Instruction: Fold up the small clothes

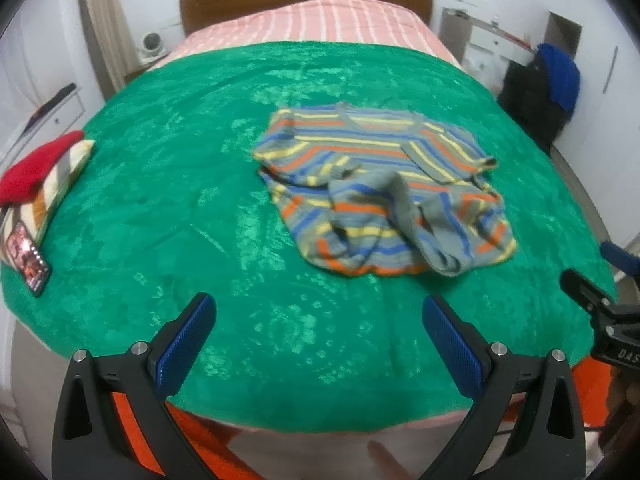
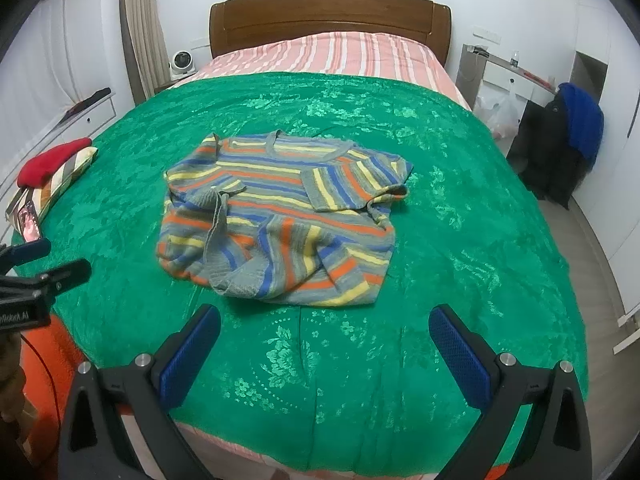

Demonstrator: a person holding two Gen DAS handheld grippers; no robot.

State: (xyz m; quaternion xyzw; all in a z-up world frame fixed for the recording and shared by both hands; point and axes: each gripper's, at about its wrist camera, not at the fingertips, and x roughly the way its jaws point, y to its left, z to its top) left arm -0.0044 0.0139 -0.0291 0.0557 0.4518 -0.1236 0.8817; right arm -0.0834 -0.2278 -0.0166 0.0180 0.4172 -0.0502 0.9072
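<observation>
The striped sweater (image 2: 280, 216) lay rumpled on the green blanket (image 2: 460, 240); soft and limp, best pinched at its hem corners. Left gripper (image 1: 320, 344) and right gripper (image 2: 324, 354) were spread, empty.

Cloth, plastic, metal and wood on a bed

The sweater (image 2: 280, 220) is a ribbed, matt knit, striped and soft-looking; the green cover (image 2: 460, 240) under it is a glossy cloth with a shiny woven flower pattern. The left gripper (image 1: 318, 336) and right gripper (image 2: 324, 344) are matt black plastic with bright metal pins, and their blue pads (image 2: 460, 360) have a fine rough texture. The headboard (image 2: 328, 20) is smooth, polished brown wood.
</observation>
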